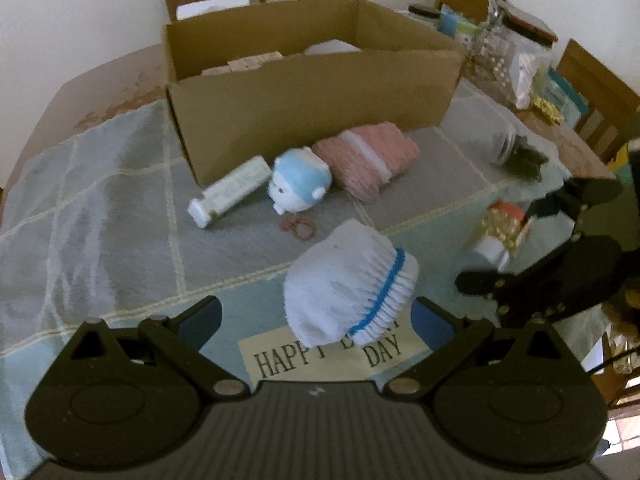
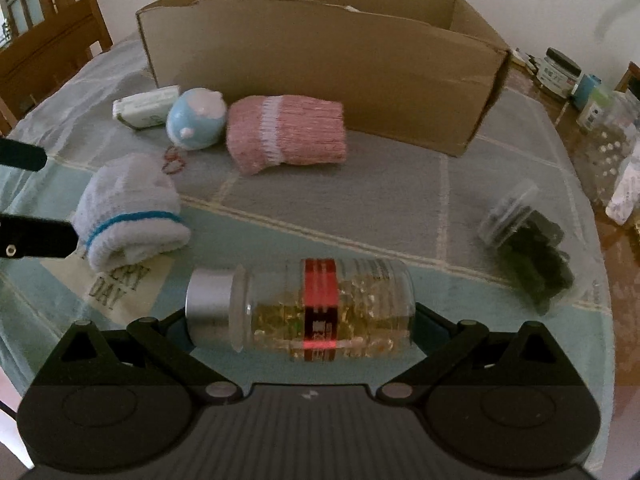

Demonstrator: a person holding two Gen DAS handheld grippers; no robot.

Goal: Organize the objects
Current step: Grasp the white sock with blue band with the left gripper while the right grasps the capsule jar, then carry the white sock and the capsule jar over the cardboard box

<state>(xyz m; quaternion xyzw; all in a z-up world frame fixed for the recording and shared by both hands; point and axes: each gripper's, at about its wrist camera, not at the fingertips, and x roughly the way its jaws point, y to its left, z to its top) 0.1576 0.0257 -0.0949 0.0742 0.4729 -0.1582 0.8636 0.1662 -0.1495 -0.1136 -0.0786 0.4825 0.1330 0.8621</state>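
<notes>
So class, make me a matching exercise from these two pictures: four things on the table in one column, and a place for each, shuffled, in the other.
Things
1. white sock
2. capsule bottle
3. pink sock
4. blue toy

Places
A. lying just in front of the box
B. between the open right tool fingers
C. between the white packet and the pink sock
D. between the open left tool fingers, over the birthday card

Pairs: 1-D, 2-B, 3-A, 4-C
</notes>
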